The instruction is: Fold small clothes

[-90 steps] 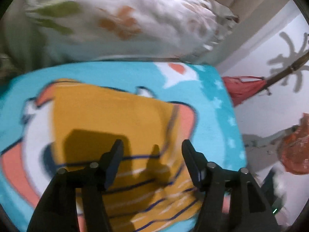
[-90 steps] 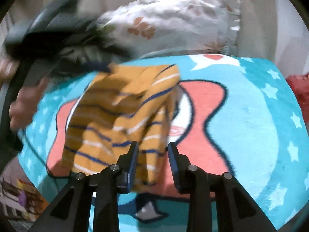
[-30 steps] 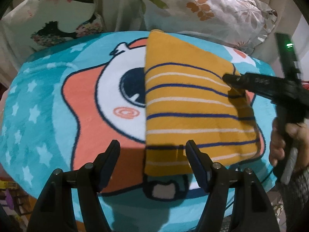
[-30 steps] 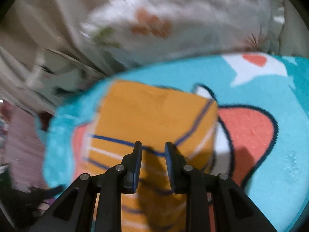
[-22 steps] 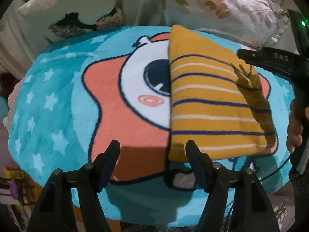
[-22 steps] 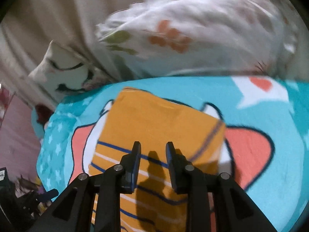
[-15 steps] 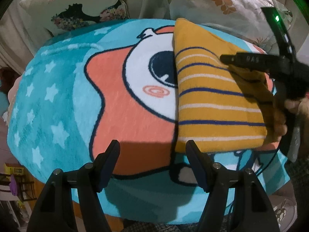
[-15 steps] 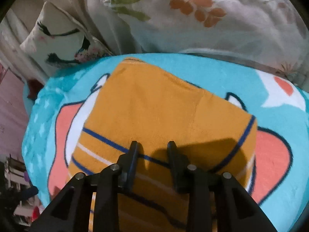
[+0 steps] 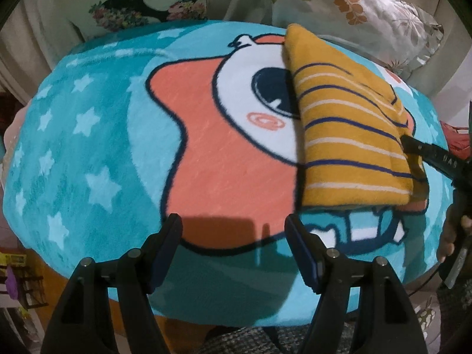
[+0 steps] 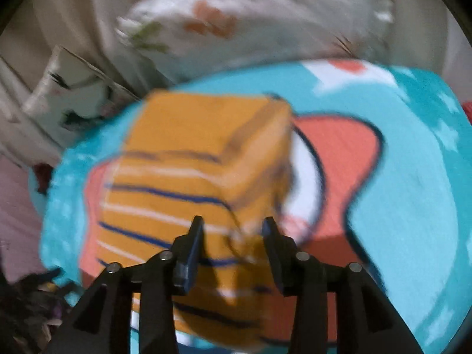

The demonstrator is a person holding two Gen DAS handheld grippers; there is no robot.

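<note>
Garment: my mustard-yellow top (image 9: 351, 135) with navy and white stripes lies folded into a thick, neat rectangle, plain yellow at the far end.
Where it sits: on the teal cartoon blanket (image 9: 97, 147), over the right half of the big orange star face, near the floral pillows (image 9: 362, 3).
Left gripper (image 9: 233, 236): released and holding nothing, jaws wide apart above the orange patch, just left of the garment's near corner.
Right gripper (image 10: 233, 236): jaws opening this instant; the folded edge shows between them, but my pads are not pressing it.
Change: a second ago my right jaws stood narrow over the cloth; now they stand far wider (the left has hardly changed).
Left view only: my right tool's black finger reaching onto the garment's right edge, my hand (image 9: 451, 230) behind it.
Right view only: the layered fold edges, though blurred.
</note>
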